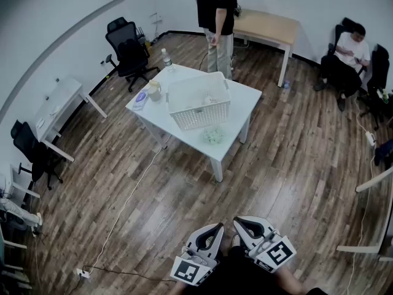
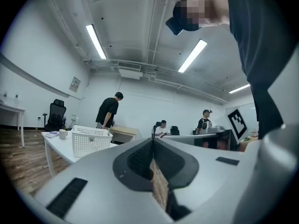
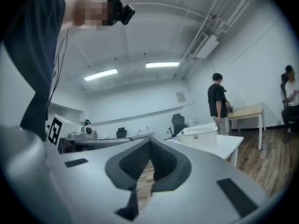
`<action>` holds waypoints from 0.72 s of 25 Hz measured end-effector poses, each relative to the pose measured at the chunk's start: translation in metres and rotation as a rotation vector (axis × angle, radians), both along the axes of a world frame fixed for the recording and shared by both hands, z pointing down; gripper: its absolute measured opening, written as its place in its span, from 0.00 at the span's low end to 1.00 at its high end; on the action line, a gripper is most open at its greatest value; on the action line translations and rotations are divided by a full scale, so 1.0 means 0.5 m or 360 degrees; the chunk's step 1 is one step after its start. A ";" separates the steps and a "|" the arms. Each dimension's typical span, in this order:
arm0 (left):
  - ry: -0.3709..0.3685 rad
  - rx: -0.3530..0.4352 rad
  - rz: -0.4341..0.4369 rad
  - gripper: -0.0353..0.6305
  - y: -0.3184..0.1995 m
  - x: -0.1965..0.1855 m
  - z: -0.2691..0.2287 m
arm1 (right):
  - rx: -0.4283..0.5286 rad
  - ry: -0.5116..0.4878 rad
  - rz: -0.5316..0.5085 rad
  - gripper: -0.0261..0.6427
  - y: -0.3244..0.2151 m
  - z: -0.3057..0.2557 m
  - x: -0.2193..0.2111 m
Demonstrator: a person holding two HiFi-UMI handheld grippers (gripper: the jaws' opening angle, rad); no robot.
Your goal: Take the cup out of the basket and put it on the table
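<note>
Ok, near to far. Left claw [image 1: 216, 229] and right claw [image 1: 239, 223] are side by side close to the body. Both are pressed together w/ nothing pinched. Bare floor [image 1: 184, 195] lies between them and the work. The basket [image 1: 198, 100] sits on the white desk [image 1: 244, 100], well apart, ahead and slightly left, so I'd say the left claw is marginally nearer. Basket long axis runs roughly across the head view. Cup: only pale shapes inside the basket, can't single it out. Count: 2 claws, 1 basket, 1 mug [image 1: 153, 91] + 1 bottle [image 1: 166, 59] just beside the basket. Approach needed first, imo.
</note>
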State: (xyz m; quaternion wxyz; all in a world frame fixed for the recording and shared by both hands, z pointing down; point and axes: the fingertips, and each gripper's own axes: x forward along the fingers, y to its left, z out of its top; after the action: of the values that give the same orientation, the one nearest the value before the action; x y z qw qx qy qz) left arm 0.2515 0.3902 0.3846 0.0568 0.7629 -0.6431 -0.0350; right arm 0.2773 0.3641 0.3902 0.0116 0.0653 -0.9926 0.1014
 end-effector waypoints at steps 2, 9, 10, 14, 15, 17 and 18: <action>-0.0004 0.0004 -0.0003 0.07 -0.011 0.008 -0.002 | 0.0013 0.0004 0.0006 0.08 -0.012 0.001 0.007; -0.0009 0.0000 -0.0033 0.07 -0.040 0.038 0.006 | 0.0004 0.0004 -0.0036 0.08 -0.035 0.014 0.035; -0.0009 -0.0004 -0.0044 0.07 -0.041 0.042 0.008 | 0.0002 0.0003 -0.0050 0.08 -0.034 0.015 0.039; 0.0020 -0.0049 -0.0108 0.07 -0.050 0.046 0.028 | -0.0032 0.0009 -0.0129 0.08 -0.041 0.030 0.036; 0.0037 -0.0065 -0.0121 0.07 -0.050 0.045 0.033 | -0.0049 0.0013 -0.0147 0.08 -0.042 0.034 0.032; 0.0067 -0.0096 -0.0127 0.07 -0.051 0.041 0.046 | -0.0082 0.0012 -0.0173 0.08 -0.045 0.039 0.020; 0.0075 -0.0109 -0.0122 0.07 -0.055 0.034 0.053 | -0.0092 0.0011 -0.0180 0.08 -0.049 0.039 0.010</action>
State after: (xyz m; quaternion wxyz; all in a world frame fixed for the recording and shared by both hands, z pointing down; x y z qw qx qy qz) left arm 0.2687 0.3629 0.4110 0.0966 0.7342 -0.6713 -0.0332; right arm 0.2822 0.3395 0.4098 0.0224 0.0090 -0.9914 0.1289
